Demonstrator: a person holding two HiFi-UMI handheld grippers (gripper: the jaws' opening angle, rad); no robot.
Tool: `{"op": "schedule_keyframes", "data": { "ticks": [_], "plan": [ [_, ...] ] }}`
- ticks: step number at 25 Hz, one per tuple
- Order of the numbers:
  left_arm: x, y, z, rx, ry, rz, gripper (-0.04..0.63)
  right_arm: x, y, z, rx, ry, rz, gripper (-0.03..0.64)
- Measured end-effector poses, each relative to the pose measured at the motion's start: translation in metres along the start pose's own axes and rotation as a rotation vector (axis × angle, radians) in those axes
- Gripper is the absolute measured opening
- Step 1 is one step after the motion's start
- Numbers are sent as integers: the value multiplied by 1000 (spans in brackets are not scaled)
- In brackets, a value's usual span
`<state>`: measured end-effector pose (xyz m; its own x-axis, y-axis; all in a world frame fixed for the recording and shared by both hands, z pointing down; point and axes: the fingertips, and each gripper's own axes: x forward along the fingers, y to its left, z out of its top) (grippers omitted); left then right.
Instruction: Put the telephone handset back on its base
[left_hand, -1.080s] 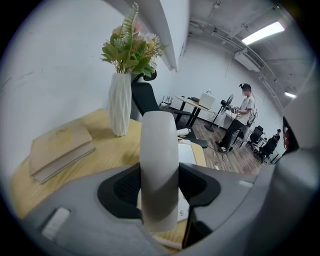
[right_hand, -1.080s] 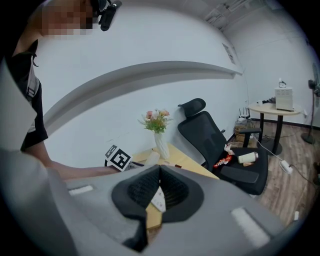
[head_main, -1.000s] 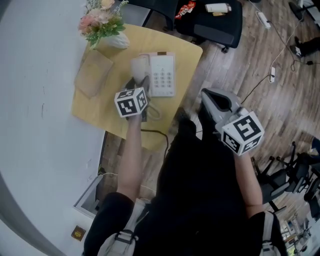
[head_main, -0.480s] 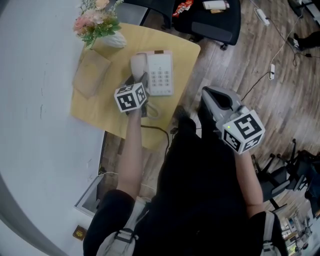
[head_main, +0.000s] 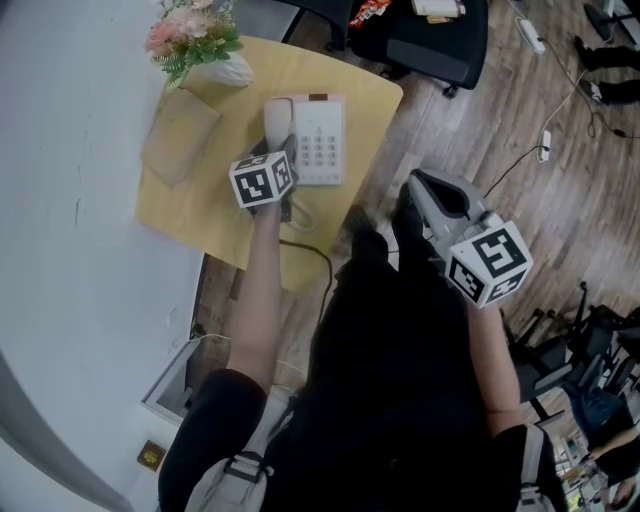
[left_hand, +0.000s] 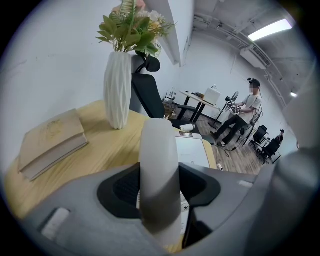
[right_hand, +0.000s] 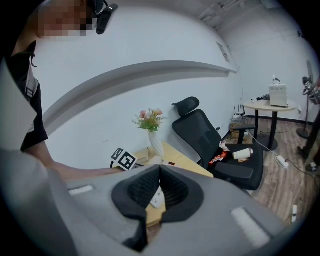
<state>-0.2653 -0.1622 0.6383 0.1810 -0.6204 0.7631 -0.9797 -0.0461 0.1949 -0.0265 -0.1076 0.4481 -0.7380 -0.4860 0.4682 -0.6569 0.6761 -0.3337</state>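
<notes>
The white telephone handset (head_main: 276, 120) sits between the jaws of my left gripper (head_main: 283, 160), which is shut on it. In the left gripper view the handset (left_hand: 159, 170) runs straight ahead from the jaws. The white base (head_main: 320, 140) with its keypad lies on the yellow table (head_main: 215, 205), and the handset is over the base's left side. Whether it touches the cradle I cannot tell. The base (left_hand: 194, 150) shows just right of the handset. My right gripper (head_main: 420, 190) hangs off the table to the right, above the floor, shut with nothing in it (right_hand: 159, 172).
A white vase of flowers (head_main: 205, 45) stands at the table's far left corner, with a tan book (head_main: 178, 138) beside it. The phone's cord (head_main: 305, 225) curls toward the near table edge. A black office chair (head_main: 425, 40) stands beyond the table.
My left gripper has edged a little farther over the table with the handset, closer to the base. The right gripper has stayed where it was.
</notes>
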Motion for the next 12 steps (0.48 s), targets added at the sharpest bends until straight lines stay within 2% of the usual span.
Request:
{"op": "schedule_keyframes", "data": {
  "ticks": [12],
  "plan": [
    [8,0,-2,3,31,-7,222,3,-6,0,3,-1,8,3]
  ]
}}
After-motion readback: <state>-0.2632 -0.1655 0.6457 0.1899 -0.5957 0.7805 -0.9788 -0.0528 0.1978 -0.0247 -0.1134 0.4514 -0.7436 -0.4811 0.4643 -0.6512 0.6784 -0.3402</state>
